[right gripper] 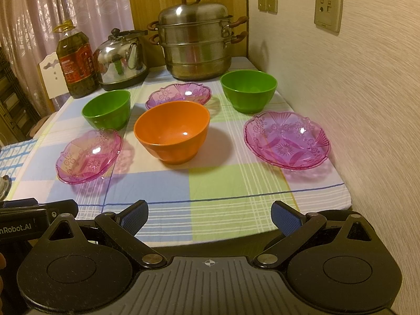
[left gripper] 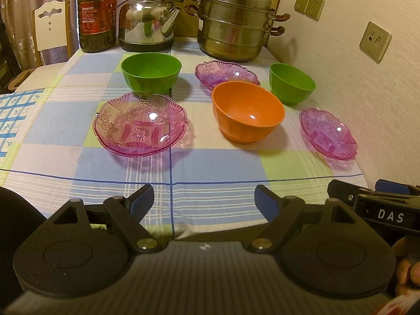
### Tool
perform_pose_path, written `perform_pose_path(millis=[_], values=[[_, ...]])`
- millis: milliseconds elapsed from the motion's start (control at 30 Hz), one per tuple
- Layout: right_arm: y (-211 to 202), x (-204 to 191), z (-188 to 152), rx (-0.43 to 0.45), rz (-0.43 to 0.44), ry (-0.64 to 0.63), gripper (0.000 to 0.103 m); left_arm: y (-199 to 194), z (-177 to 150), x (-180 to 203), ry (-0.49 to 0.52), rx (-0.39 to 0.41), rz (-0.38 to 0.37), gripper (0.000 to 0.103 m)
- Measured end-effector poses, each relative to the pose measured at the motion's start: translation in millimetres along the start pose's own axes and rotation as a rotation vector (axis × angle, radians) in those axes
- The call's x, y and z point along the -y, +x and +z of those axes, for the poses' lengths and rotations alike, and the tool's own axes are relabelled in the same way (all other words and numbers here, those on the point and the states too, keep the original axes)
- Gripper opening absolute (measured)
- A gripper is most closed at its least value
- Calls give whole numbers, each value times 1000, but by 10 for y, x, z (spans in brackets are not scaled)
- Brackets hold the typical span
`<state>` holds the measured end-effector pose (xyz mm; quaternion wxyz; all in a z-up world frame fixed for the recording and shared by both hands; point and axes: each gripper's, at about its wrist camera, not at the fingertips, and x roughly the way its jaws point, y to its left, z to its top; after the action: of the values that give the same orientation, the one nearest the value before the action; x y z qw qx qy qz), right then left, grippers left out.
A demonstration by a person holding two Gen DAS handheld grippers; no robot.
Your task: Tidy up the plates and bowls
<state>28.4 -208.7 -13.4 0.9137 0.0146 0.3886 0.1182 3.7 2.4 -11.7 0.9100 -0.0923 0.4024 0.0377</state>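
Orange plastic bowl [left gripper: 248, 111] sits upright at the centre of a checked tablecloth [left gripper: 215, 162] on the table, ahead of both claws. Three pink translucent plates lie apart around it: one [left gripper: 140, 123] ahead of the left claw [left gripper: 203, 200], one [right gripper: 287, 139] ahead of the right claw [right gripper: 210, 214], one [right gripper: 178, 94] just behind the orange bowl. Two green bowls [left gripper: 151, 72] [right gripper: 248, 89] stand farther back. Both claws hover spread wide, holding nothing, at the table's near edge.

Glossy plastic orange bowl [left gripper: 248, 111], shiny metal steamer [left gripper: 233, 23]
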Motion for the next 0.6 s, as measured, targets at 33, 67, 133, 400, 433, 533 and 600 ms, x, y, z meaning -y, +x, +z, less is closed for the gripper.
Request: perform_pose_path(millis=[33, 67, 133, 400, 433, 533, 600], values=[[1, 2, 1, 0, 0, 0, 100, 1, 2, 1, -1, 0, -2, 82], [1, 0, 1, -1, 0, 1, 100, 4, 5, -1, -2, -1, -4, 82], [1, 0, 1, 0, 0, 0, 100, 4, 8, -2, 0, -1, -3, 82], [4, -1, 5, -1, 0, 0, 100, 4, 18, -8, 0, -1, -4, 82], [4, -1, 5, -1, 0, 1, 100, 4, 18, -7, 0, -1, -4, 82], [5, -2, 6, 0, 0, 0, 100, 4, 18, -6, 1, -1, -4, 82], [5, -1, 6, 0, 0, 1, 100, 5, 19, -6, 0, -1, -5, 82]])
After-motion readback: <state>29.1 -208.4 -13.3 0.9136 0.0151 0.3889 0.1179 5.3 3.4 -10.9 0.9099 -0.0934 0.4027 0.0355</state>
